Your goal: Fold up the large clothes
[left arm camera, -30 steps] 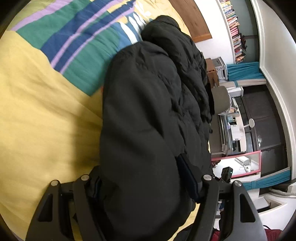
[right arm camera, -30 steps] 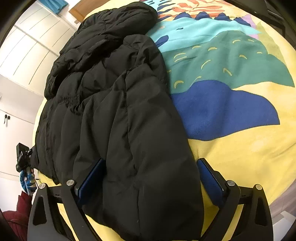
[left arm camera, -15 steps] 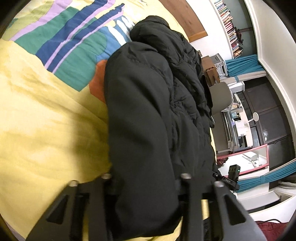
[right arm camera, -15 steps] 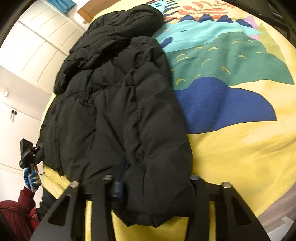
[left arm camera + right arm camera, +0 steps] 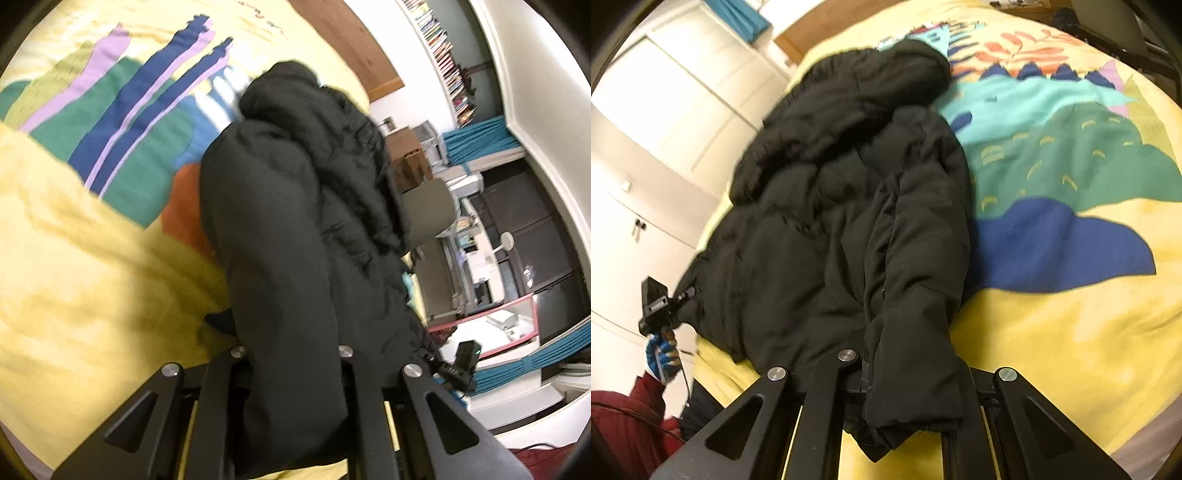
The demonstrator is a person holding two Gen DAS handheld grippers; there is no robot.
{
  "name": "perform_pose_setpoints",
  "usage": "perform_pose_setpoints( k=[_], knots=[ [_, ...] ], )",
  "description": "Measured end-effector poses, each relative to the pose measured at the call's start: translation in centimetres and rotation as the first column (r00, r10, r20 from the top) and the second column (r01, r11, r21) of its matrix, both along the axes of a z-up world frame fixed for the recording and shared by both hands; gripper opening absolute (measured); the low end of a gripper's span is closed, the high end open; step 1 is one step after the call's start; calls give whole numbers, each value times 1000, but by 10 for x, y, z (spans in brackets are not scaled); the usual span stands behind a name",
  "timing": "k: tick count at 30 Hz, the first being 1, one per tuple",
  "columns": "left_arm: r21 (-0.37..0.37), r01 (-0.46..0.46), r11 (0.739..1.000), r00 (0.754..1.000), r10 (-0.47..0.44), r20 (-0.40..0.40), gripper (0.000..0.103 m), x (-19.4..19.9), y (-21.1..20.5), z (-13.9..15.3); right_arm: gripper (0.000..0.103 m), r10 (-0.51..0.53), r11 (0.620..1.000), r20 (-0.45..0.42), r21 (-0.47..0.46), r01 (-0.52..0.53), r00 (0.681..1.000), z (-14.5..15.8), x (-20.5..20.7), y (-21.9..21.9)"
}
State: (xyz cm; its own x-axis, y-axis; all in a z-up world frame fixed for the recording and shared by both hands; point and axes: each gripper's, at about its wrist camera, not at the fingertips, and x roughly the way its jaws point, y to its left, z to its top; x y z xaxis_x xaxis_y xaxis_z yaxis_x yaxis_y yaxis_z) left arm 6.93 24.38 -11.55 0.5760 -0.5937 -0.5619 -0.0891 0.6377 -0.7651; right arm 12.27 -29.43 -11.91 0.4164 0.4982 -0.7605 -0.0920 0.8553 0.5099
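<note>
A black jacket point(image 5: 842, 206) lies lengthwise along one side edge of the bed point(image 5: 1071, 332), hood at the far end. The left hand-held gripper point(image 5: 291, 354) and right hand-held gripper point(image 5: 908, 365) each pinch its near hem. A headboard point(image 5: 343, 40) stands beyond.

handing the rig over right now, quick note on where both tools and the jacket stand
Left tool: shut on the black puffer jacket, gripping a thick fold at its near end.
Right tool: shut on the jacket's sleeve cuff, near the hem.
The jacket lies lengthwise on the yellow patterned bedspread, hood at the far end, one side near the bed's edge.
Done: both near ends gripped.
Left: probably carry the near end toward the hood to fold it over, then tidy. Motion blur hides finer detail.
</note>
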Motion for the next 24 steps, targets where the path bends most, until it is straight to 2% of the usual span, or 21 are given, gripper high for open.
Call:
perform_pose_setpoints(
  k=[5, 9, 14, 17, 20, 24],
  knots=[
    [-77, -30, 997, 996, 36, 87, 13, 13, 10, 40, 8, -22, 999, 64, 33, 20, 998, 23, 8, -3],
    [-120, -49, 992, 988, 65, 138, 13, 28, 17, 71, 8, -85, 992, 142, 101, 71, 986, 56, 24, -13],
    [-214, -113, 970, 978, 147, 150, 13, 61, 33, 100, 8, -139, 983, 208, 145, 110, 968, 95, 46, -23],
    [-238, -130, 963, 973, 170, 154, 13, 84, 40, 115, 8, -169, 978, 225, 162, 134, 960, 114, 67, -29],
    [-262, -144, 954, 970, 188, 154, 13, 114, 43, 132, 8, -233, 956, 228, 231, 180, 945, 128, 96, -39],
    [-291, -187, 938, 962, 235, 141, 13, 162, 49, 145, 8, -340, 900, 188, 350, 260, 922, 133, 142, -56]
  ],
)
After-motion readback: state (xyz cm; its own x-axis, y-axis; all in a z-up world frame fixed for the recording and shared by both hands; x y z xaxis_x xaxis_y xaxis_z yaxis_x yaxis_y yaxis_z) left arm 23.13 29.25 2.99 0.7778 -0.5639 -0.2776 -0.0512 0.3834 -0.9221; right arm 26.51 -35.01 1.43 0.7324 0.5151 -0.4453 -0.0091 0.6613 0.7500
